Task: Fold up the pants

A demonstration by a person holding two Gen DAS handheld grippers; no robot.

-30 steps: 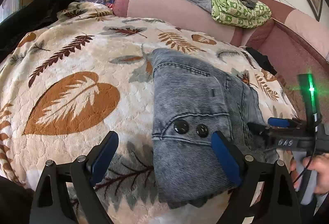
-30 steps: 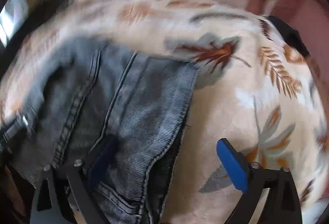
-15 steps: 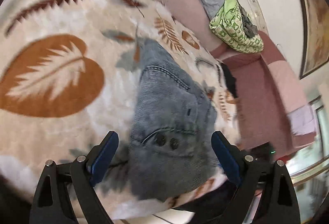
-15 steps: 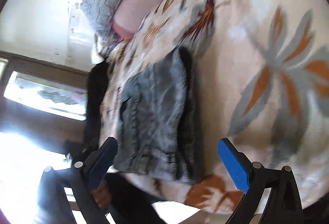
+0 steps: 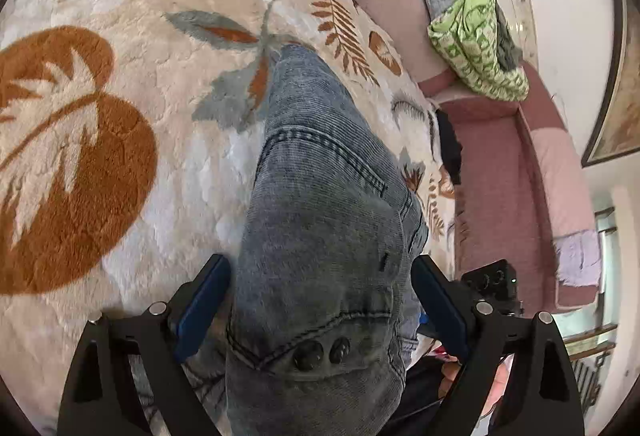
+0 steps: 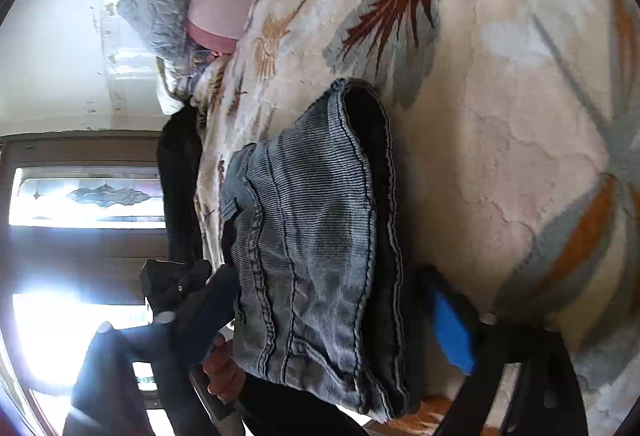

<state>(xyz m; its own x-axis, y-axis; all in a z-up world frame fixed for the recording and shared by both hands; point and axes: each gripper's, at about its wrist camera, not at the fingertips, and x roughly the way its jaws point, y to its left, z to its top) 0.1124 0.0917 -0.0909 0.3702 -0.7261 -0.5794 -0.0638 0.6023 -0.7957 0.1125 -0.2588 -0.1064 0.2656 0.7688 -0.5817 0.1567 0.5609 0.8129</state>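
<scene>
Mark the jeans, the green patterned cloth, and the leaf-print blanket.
jeans (image 5: pixel 324 220): left wrist view, on the grey denim above the two dark buttons.
green patterned cloth (image 5: pixel 472 47): left wrist view, middle of the bundle on the pink sofa back.
leaf-print blanket (image 5: pixel 72 171): left wrist view, on the big orange leaf.

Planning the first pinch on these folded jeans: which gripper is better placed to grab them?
Probably the right gripper: its jaws are closing around the jeans. The left gripper also straddles them, jaws wide open.

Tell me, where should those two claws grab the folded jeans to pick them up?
Probably at the near end of the jeans, one side edge each, coming in from the bed's edge. The bundle is narrow enough to sit between the left gripper jaws; the right gripper, now closing, straddles it too.
</scene>
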